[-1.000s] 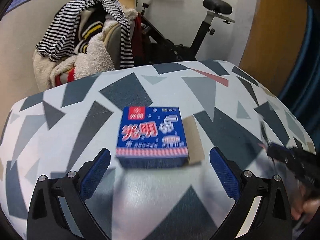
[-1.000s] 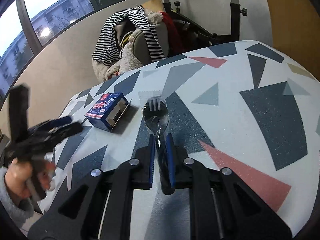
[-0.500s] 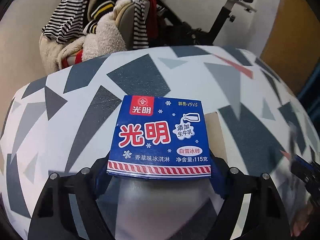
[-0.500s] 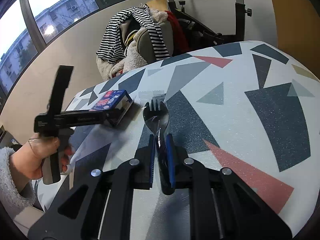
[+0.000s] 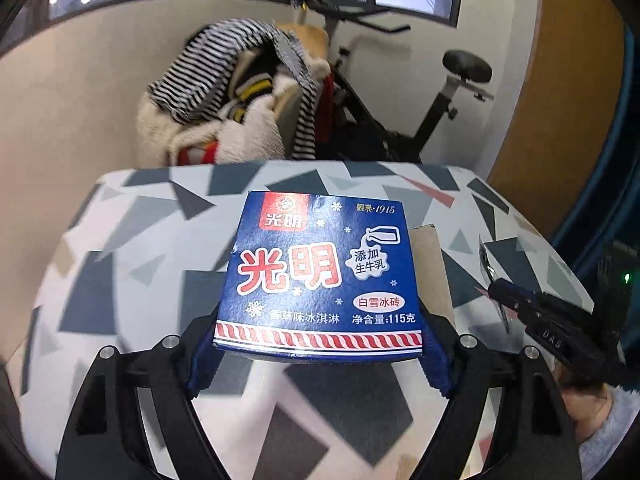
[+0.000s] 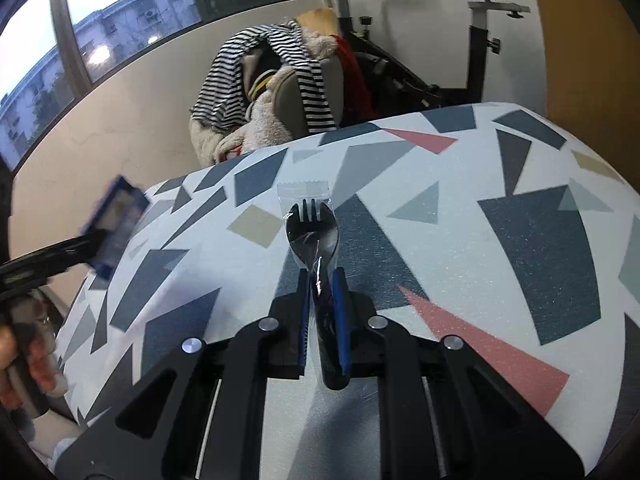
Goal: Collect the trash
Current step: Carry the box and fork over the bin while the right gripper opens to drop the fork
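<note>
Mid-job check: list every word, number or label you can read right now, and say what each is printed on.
All on the ice cream box in the left gripper:
"光明", twice: red badge, big letters
"1915"; the characters before it are blurred
"添加生牛乳"
"白雪冰砖"
"香草味冰淇淋"
"净含量:115克"
On the right gripper: embossed letters, unreadable.

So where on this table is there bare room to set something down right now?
Nearly the whole table is bare: the broad stretch right of the wrapped spork out to the far edge, and the patch left of it toward the lifted blue box. The only crowding is the near edge, where the right gripper holds the spork.
</note>
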A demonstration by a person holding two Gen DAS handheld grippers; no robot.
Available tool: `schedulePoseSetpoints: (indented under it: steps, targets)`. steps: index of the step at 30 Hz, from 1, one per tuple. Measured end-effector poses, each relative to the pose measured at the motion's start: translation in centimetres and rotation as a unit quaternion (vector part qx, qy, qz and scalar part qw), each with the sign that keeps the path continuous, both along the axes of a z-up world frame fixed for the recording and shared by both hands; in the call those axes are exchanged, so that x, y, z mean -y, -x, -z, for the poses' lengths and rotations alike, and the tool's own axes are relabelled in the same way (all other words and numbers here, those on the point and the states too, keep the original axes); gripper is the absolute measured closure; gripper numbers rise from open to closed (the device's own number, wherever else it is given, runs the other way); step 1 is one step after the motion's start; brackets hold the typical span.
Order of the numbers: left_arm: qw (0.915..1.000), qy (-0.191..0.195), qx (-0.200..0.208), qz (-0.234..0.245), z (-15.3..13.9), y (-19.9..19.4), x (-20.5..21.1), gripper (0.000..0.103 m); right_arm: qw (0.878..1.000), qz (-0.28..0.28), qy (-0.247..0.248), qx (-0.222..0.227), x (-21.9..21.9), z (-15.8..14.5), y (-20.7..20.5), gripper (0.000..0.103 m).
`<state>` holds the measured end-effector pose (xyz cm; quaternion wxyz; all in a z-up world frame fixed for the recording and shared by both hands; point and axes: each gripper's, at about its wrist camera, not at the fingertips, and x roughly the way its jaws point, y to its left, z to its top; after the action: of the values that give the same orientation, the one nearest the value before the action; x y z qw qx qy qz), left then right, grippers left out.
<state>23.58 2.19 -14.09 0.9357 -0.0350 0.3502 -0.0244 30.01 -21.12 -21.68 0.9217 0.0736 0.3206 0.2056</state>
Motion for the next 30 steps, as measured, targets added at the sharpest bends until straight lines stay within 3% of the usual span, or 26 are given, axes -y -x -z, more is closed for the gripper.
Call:
schedulePoseSetpoints:
  steps: [4, 7, 19, 30]
  targets:
    - [0.9996, -0.003, 0.025, -0.01, -1.6, 4.5, -0.1, 0.024, 1.0, -0.02, 0.002, 0.017, -0.6, -2.1, 2.6, 0.088]
    - [0.9991, 0.016, 0.034, -0.022, -2.4, 7.8, -0.4, 0.023, 0.999, -0.028, -0.003, 0.028, -0.6, -3.3, 5.4, 0.088]
    - [0.9986, 0.022, 0.038, -0.028, -2.3, 17.5, 0.3, 0.023, 0.998, -0.053, 0.004, 0.021, -1.0, -4.8, 13.9, 0.088]
    - [0.9988, 0.013, 0.035, -0.03, -0.6, 23.8, 1.1, 0.023, 0.996, -0.083, -0.006, -0.02, -2.1, -1.0, 21.2, 0.088]
